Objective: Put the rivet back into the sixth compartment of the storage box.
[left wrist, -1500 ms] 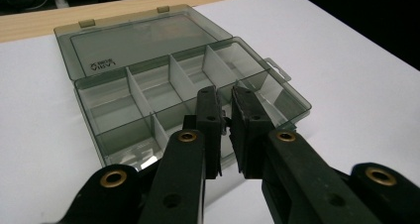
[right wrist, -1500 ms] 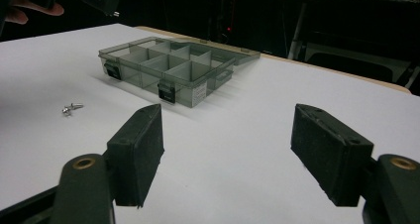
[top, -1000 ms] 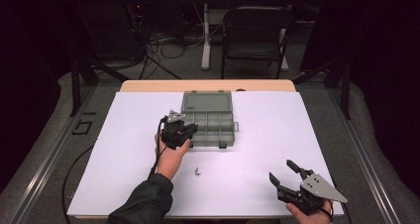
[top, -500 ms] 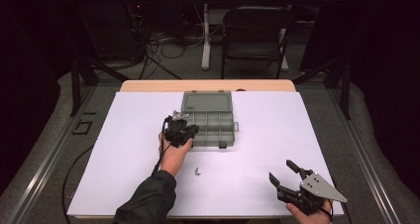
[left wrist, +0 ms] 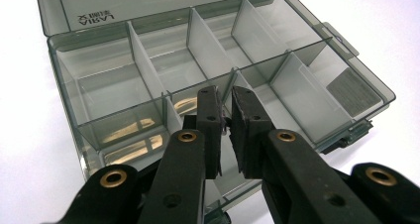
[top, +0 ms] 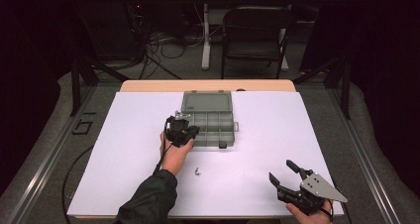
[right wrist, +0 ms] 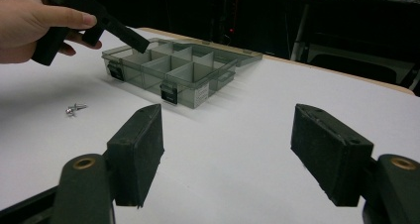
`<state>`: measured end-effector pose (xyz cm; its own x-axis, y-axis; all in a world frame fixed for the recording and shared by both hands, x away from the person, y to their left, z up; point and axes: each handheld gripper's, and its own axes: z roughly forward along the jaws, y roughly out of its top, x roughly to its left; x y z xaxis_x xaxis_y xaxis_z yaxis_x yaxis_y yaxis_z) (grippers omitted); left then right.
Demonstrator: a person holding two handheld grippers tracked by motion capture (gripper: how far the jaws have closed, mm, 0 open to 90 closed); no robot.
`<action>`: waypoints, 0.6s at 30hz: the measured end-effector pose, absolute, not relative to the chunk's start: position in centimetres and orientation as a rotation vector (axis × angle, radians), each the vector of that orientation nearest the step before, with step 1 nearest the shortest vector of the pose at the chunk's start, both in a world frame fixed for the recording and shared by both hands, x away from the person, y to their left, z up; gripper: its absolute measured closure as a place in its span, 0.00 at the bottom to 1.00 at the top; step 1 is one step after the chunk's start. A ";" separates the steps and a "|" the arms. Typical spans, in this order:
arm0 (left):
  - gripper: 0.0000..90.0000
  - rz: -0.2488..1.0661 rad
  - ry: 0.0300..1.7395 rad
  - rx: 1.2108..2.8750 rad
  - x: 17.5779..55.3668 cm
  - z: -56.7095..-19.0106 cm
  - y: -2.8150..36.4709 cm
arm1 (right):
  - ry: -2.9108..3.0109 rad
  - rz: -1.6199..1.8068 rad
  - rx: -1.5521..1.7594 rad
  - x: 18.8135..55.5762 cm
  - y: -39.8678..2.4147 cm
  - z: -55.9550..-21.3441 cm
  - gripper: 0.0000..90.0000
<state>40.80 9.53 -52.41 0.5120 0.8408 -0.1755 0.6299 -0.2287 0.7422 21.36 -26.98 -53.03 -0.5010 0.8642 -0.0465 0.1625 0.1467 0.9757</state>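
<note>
Hovering over the near-left corner of the organizer box (left wrist: 257, 65), the left gripper (left wrist: 226, 102) is seen w/ its jaws nearly closed, a thin gap between the pads. Whether a small part is pinched there can't be told; something tiny and dark shows in the gap in the left gripper view. The tips are held above the front row of compartments, approx. over the divider between the first and second ones. In the high view the left gripper (top: 181, 130) is carried by the left hand (top: 174, 152), just at the box's (top: 210, 122) left front edge.

The box is clear grey plastic w/ two rows of compartments; its lid (top: 206, 101) is laid open flat behind it, toward the table's far side. The compartments look bare apart from a label in the far right one.

Two small screws (top: 197, 172) are left on the white table top (top: 124, 149), near the left forearm, apart from the box.

The right gripper (top: 285, 175) is held low at the near right edge of the table, well apart from the box, jaws spread wide, nothing between them. In the right gripper view the screws (right wrist: 74, 108) and box (right wrist: 173, 73) are seen beyond its pads.
</note>
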 end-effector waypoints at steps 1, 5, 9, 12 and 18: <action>0.92 0.332 1.203 1.959 40.8 -52.4 9.5 | 1.784 1.398 0.985 21.4 -27.0 -53.0 0.32; 0.92 0.338 1.208 1.959 40.8 -52.5 9.4 | 1.788 1.399 0.983 21.4 -26.9 -53.1 0.32; 0.92 0.333 1.204 1.962 40.8 -52.4 9.4 | 1.786 1.399 0.983 21.4 -27.0 -53.1 0.32; 0.92 0.329 1.205 1.960 40.7 -52.4 9.4 | 1.786 1.396 0.986 21.4 -27.0 -53.0 0.32; 0.86 0.333 1.184 1.958 40.5 -52.1 9.3 | 1.785 1.398 0.990 21.3 -27.0 -53.0 0.32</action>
<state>40.46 9.32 -52.14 0.5259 0.8327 -0.1733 0.6202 -0.2360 0.7481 21.34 -27.02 -53.01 -0.4993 0.8653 -0.0430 0.1660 0.1443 0.9755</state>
